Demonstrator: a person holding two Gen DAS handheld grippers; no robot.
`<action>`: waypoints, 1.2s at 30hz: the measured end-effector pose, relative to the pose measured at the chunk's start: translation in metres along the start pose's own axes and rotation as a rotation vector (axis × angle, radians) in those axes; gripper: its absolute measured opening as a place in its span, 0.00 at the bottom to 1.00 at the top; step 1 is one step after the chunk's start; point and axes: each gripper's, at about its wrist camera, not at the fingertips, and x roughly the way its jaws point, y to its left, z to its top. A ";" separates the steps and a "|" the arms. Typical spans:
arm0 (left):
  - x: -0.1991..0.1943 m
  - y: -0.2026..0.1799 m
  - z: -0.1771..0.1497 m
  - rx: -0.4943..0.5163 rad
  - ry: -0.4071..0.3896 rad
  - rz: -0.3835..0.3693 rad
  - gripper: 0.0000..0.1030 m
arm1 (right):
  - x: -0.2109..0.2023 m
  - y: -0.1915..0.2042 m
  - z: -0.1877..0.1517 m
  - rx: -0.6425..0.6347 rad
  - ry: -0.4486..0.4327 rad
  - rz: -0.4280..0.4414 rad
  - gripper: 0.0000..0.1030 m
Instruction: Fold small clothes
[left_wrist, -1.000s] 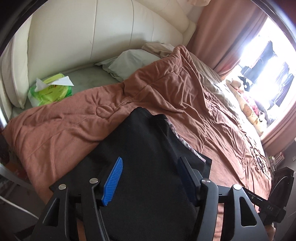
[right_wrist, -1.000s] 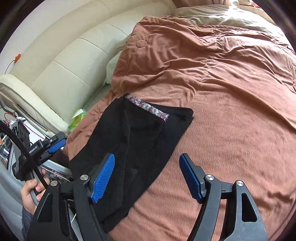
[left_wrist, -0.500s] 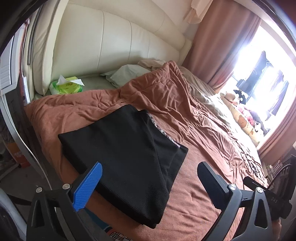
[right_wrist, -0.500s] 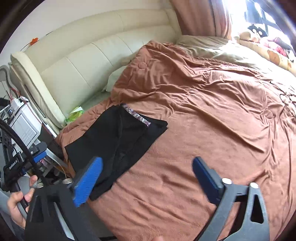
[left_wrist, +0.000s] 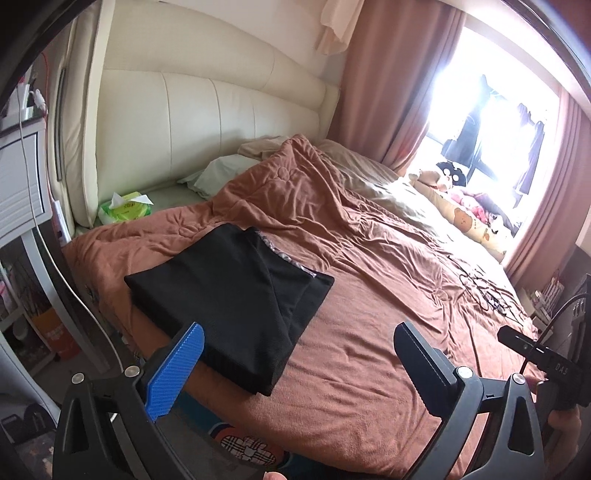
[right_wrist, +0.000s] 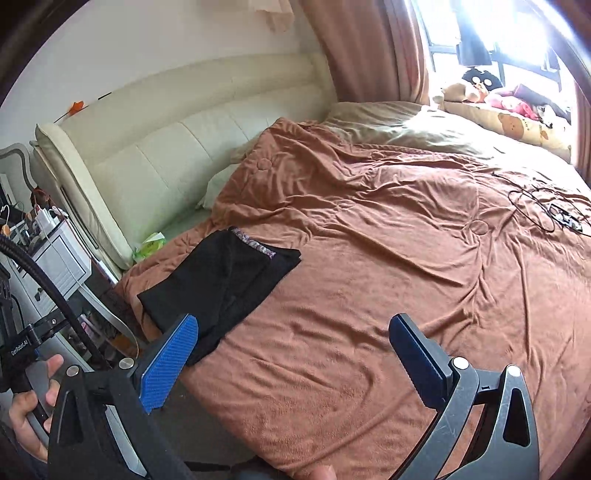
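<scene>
Seemingly the fold is finished: the black garment (left_wrist: 236, 295) lies as a neat rectangle at the bed's (left_wrist: 369, 350) near-left corner. Both the left gripper (left_wrist: 299, 363) and the right gripper (right_wrist: 293, 356) hold nothing, fingers spread wide; no other clothes show.

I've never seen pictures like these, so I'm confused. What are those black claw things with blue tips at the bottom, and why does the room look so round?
Those claws are two hand-held grippers. A person holds one in each hand, and each carries a wide-angle camera looking along its two fingers, which bends the room round. One picture is from the left gripper, the other from the right gripper. Both are wide open and hold nothing. On the brown quilt lies a folded black garment with a patterned band. A green tissue pack sits by the cream headboard.
</scene>
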 end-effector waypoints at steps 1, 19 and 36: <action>-0.006 -0.003 -0.003 0.008 -0.003 -0.005 1.00 | -0.009 -0.001 -0.004 0.002 -0.006 -0.007 1.00; -0.094 -0.049 -0.062 0.137 -0.036 -0.055 1.00 | -0.146 -0.001 -0.090 -0.020 -0.121 -0.078 1.00; -0.126 -0.091 -0.125 0.275 -0.009 -0.126 1.00 | -0.221 -0.016 -0.166 -0.013 -0.149 -0.170 1.00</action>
